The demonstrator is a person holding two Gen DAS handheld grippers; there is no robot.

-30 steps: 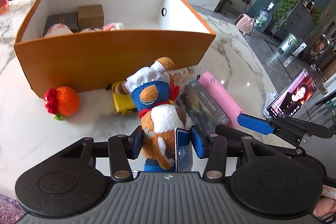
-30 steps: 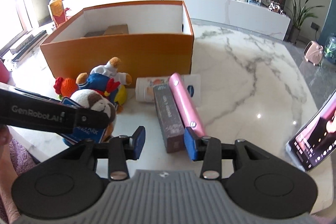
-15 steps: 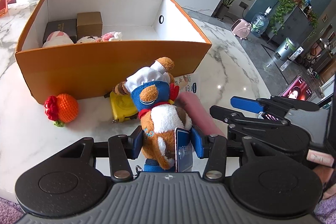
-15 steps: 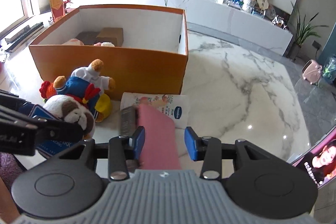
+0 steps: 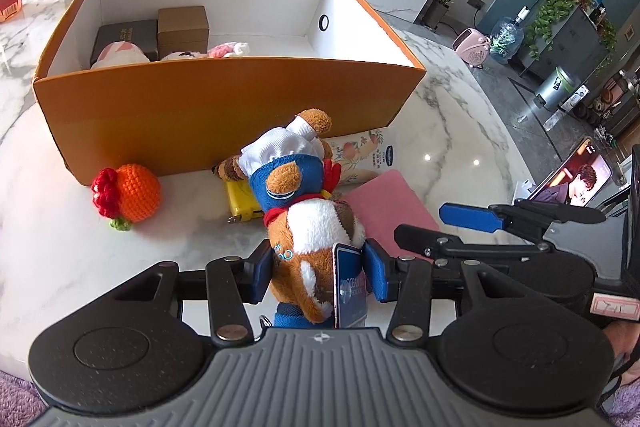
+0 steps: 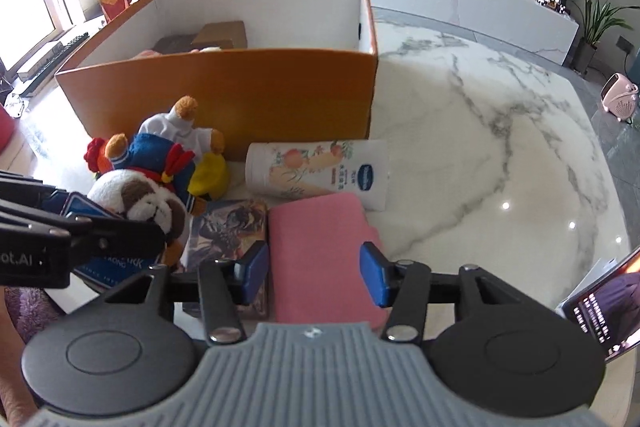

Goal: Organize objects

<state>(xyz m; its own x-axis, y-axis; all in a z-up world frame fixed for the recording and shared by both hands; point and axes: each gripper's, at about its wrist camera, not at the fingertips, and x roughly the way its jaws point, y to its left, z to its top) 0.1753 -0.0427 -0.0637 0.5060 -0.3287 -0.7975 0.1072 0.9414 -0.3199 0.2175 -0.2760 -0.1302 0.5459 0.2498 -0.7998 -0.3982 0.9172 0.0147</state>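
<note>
My left gripper (image 5: 318,277) is shut on a brown-and-white plush dog (image 5: 316,227) in a blue outfit and white chef hat, with its blue tag pinched too; it also shows in the right wrist view (image 6: 152,183). My right gripper (image 6: 316,271) is open, its jaws on either side of a flat pink case (image 6: 320,251) lying on the marble table (image 6: 500,163); the case also shows in the left wrist view (image 5: 390,209). The orange box (image 5: 224,107) stands beyond, holding small brown boxes (image 5: 182,27) and soft toys.
An orange crochet fruit (image 5: 132,197), a yellow item (image 5: 240,201), a white tube (image 6: 320,171) and a dark book (image 6: 228,231) lie by the box's front wall. A phone (image 5: 576,179) stands at the table's right edge.
My right gripper has moved forward over the pink case, which now lies flat between its jaws. My left gripper still grips the plush dog; the box looks closer.
</note>
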